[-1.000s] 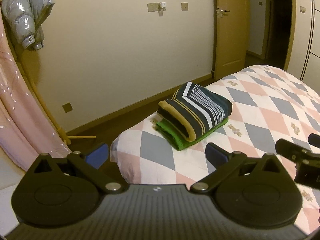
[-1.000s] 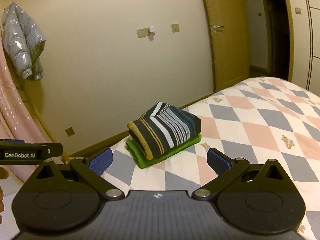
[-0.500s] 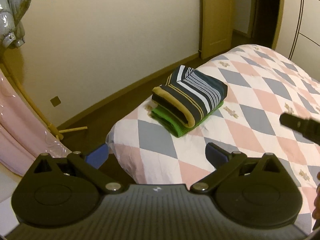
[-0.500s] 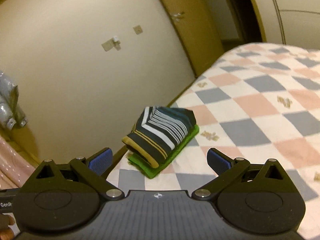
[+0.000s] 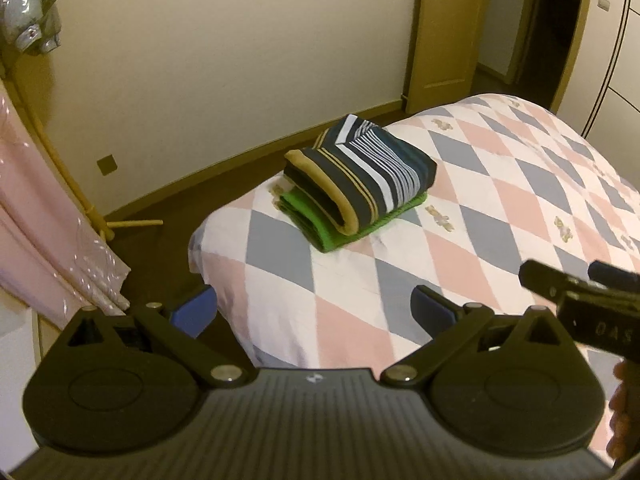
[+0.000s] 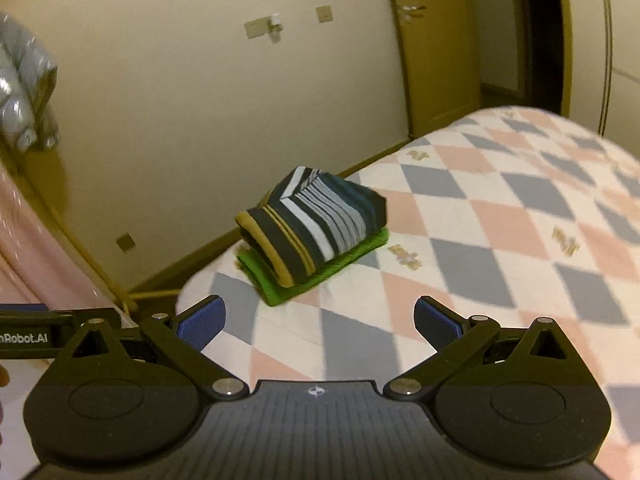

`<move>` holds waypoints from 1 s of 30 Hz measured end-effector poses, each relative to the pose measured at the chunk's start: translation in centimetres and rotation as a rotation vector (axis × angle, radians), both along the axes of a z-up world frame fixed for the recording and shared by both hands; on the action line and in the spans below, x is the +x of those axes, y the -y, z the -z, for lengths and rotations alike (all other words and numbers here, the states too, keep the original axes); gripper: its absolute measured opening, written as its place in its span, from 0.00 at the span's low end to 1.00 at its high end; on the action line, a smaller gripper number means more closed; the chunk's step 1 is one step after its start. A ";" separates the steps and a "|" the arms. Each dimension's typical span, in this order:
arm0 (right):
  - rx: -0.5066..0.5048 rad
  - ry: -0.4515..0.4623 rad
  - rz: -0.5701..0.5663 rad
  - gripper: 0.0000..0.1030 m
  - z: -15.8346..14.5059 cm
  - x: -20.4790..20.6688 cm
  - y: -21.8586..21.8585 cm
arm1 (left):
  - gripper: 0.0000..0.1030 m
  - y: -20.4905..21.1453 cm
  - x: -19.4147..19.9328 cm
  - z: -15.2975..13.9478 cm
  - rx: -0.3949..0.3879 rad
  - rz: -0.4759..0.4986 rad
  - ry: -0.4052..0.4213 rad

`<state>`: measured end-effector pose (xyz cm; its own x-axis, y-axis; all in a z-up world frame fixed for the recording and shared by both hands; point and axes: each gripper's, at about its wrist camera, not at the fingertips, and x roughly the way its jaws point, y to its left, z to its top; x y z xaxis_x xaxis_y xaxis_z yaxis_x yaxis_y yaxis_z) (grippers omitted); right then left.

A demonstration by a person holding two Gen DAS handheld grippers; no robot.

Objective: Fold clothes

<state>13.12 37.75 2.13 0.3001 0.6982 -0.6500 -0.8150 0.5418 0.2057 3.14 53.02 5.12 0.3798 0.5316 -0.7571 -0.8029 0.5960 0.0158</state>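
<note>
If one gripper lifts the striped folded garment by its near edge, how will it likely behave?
The striped garment is soft cloth, so it would probably sag and unfold. It looks light. Resting loosely on the green garment, it may drag that along or slide off.

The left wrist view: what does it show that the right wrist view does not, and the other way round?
Only the left wrist view shows the right gripper entering at the right edge, and the foot of a wooden stand lying on the dark floor.

Only the right wrist view shows the left gripper's body with printed lettering at its left edge.

Both show the folded striped garment lying on the folded green garment near the corner of the bed, the wooden door, the grey jacket hanging at upper left, and open blue fingers holding nothing.
</note>
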 end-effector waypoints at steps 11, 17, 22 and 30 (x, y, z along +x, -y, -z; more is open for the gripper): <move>-0.010 0.074 -0.102 1.00 -0.6 1.8 2.3 | 0.99 3.9 -0.2 -0.1 0.000 -0.127 0.016; -0.047 0.109 -0.168 1.00 0.2 1.3 2.0 | 0.99 4.5 -0.3 0.8 -0.014 -0.159 -0.011; -0.076 0.098 -0.190 1.00 1.5 1.4 1.5 | 0.99 4.1 -0.3 2.2 -0.039 -0.177 -0.031; -0.115 0.047 -0.193 1.00 3.5 2.6 0.4 | 0.99 2.7 0.7 4.4 -0.088 -0.185 -0.048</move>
